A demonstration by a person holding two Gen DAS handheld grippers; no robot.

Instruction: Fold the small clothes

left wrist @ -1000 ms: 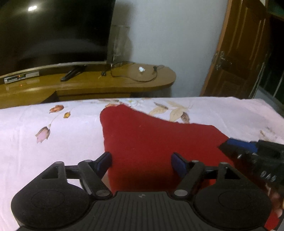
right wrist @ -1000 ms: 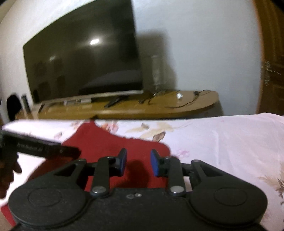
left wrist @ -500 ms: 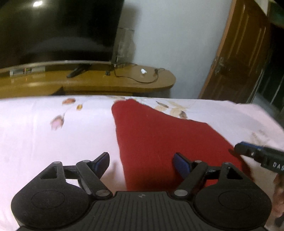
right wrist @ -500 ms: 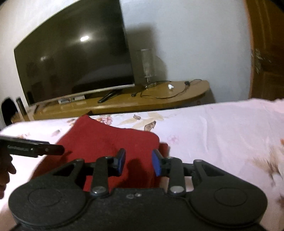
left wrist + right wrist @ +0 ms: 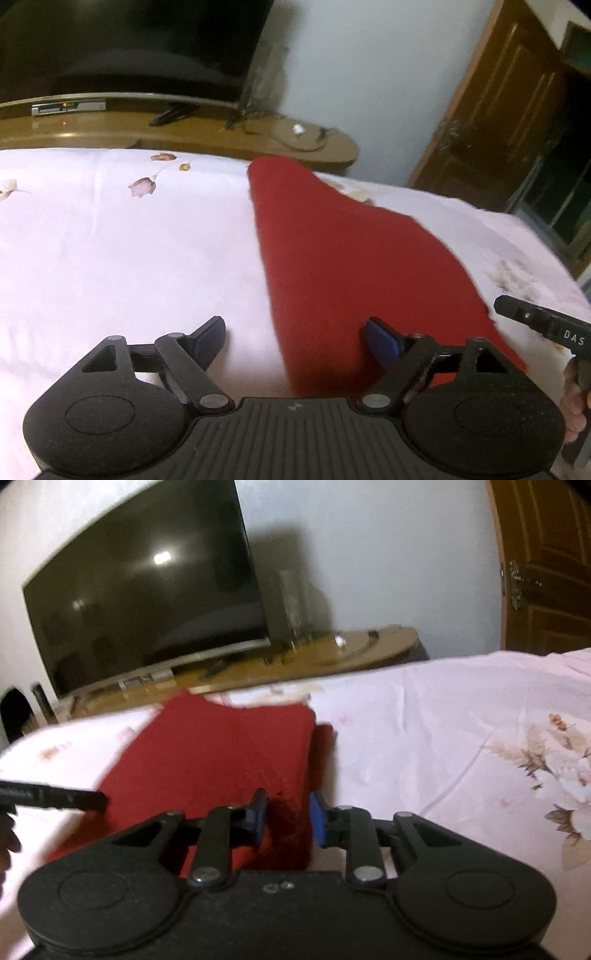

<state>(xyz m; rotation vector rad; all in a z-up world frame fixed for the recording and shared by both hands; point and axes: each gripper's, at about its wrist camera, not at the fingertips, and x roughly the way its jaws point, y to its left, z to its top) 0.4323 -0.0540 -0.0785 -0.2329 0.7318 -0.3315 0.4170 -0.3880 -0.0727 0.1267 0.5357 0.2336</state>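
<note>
Straight ahead of both pairs of fingers, a red garment [image 5: 354, 258] lies flat on a pink flowered bedsheet [image 5: 122, 258], its long axis running away from them toward the far edge of the bed. The left gripper [image 5: 295, 339] has its fingers spread wide and holds nothing; the garment's near left edge falls between them, with the right finger [image 5: 382, 341] over the red cloth and the left finger [image 5: 208, 336] over bare sheet. The right gripper [image 5: 288, 818] has its fingers a smaller way apart, also empty, and they straddle the garment's near right edge, where a second layer of cloth shows just past the top one. Whether either gripper touches the cloth cannot be told. Each gripper shows at the rim of the other's view, one to each side of the near end, so neither is plainly nearer. Judging by this, the garment is already partly folded, and the next move would be to close on the two near corners and carry them forward along the long axis. Beyond the bed stand a television [image 5: 147, 609] and a wooden counter [image 5: 184, 136].
</note>
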